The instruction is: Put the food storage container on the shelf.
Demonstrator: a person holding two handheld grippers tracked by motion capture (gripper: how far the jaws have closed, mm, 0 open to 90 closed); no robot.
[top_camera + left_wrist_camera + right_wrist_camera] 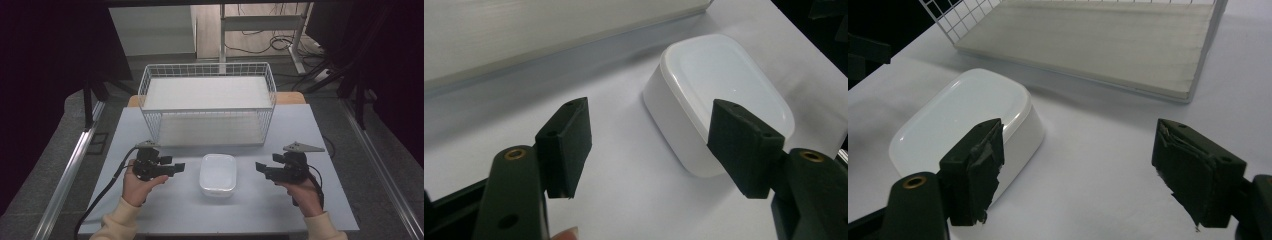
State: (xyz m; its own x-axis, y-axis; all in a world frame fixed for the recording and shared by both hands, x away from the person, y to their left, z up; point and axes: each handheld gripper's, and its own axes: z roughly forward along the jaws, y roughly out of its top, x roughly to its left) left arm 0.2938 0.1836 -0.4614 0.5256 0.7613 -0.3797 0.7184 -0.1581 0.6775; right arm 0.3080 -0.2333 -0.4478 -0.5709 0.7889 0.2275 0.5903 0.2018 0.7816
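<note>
Hands level, facing inward; left gripper [181, 166] and right gripper [259, 167] released, flanking white box [218, 173].

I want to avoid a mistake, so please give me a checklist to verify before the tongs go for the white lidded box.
1. Left tongs open, nothing between them: ok.
2. Right tongs open, nothing held: ok.
3. White lidded box lies free on the table, between both tongs: ok.
4. Lid seated flat on the box: ok by appearance; whether it is latched, cannot tell.
5. Wire basket stands behind the box, apart from it: ok.
6. What the box contains: cannot tell.
</note>
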